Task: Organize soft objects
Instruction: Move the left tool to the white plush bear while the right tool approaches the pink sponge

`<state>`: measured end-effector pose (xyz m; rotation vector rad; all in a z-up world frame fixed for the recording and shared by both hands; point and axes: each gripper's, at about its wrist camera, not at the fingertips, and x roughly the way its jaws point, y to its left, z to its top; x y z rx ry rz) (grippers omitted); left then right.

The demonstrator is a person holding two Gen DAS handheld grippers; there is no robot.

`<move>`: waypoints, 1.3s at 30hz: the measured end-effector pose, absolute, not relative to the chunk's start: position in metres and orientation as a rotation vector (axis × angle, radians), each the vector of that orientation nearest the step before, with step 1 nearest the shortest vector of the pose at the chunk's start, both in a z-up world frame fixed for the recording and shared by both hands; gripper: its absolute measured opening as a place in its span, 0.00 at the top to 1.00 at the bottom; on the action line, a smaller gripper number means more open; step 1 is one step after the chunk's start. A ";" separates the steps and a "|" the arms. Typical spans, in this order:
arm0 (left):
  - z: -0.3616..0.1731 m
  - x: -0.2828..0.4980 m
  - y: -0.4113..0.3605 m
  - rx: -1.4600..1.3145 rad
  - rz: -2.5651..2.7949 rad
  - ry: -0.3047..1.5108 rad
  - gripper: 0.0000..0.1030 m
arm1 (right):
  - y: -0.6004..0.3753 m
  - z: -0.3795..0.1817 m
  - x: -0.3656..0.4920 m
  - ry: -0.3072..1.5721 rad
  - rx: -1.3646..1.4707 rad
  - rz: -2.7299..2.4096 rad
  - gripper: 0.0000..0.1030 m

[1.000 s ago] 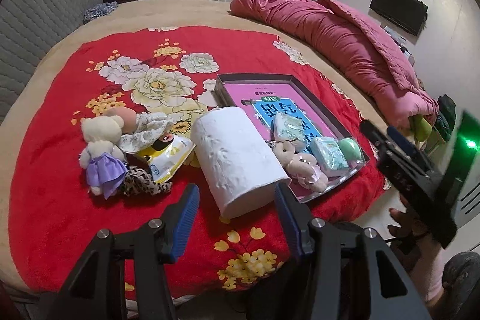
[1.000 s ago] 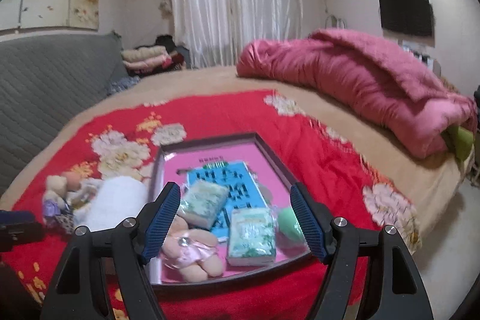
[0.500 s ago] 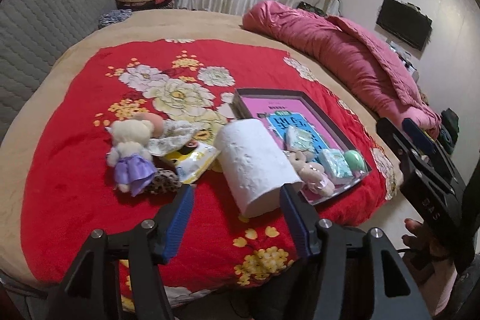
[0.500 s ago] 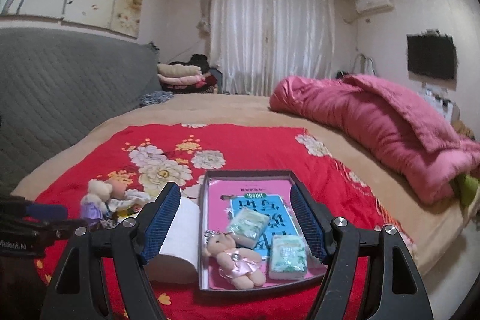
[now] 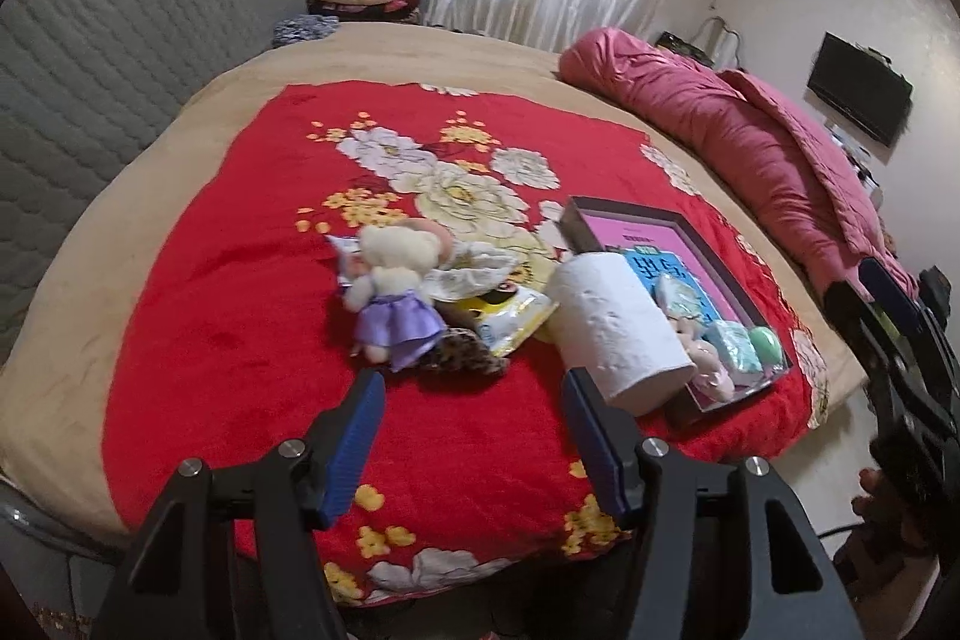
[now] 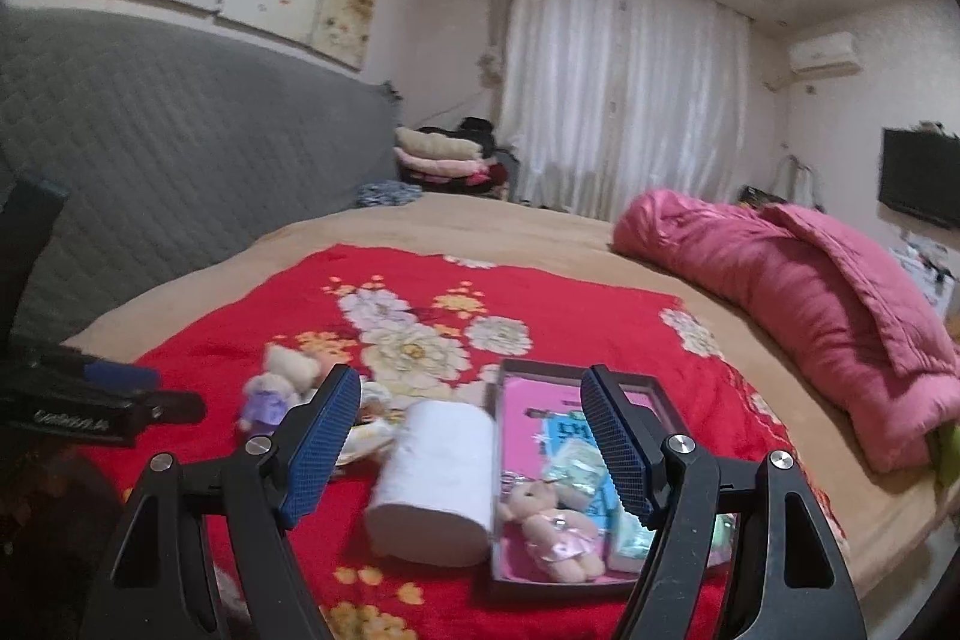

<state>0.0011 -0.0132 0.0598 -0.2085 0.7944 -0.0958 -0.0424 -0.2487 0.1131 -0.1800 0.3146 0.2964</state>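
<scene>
A dark tray [image 5: 729,280] [image 6: 498,466] with a pink lining lies on the red flowered blanket [image 5: 240,316]. It holds a small pink-dressed bear [image 6: 555,526], tissue packs [image 5: 735,347] and a green ball [image 5: 765,343]. A white paper roll [image 5: 618,328] [image 6: 435,481] lies against the tray's left side. Left of it is a pile: a plush bear in a purple dress [image 5: 393,301] [image 6: 270,388], a yellow packet [image 5: 507,319] and a leopard-print piece [image 5: 462,355]. My left gripper [image 5: 474,424] is open and empty, short of the pile. My right gripper [image 6: 471,439] is open and empty, above the roll and tray.
A pink quilt [image 5: 750,142] [image 6: 810,304] lies along the bed's right side. A grey quilted headboard [image 5: 90,58] stands at the left. Folded clothes [image 6: 441,154] are stacked at the far end. The bed's near edge [image 5: 60,472] is just below my grippers.
Both grippers have pulled back and up from the bed, so the objects look smaller and farther. The left view has swung left toward the plush pile. Both stay open and empty.
</scene>
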 end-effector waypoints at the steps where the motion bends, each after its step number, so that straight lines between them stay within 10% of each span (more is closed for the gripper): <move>1: 0.060 0.000 -0.010 -0.213 -0.090 0.794 0.41 | -0.245 0.113 -0.044 0.310 -0.191 0.307 0.25; 39: -0.010 0.078 0.025 -0.405 -0.022 0.912 0.40 | -0.171 0.060 -0.018 0.453 -0.370 0.536 0.25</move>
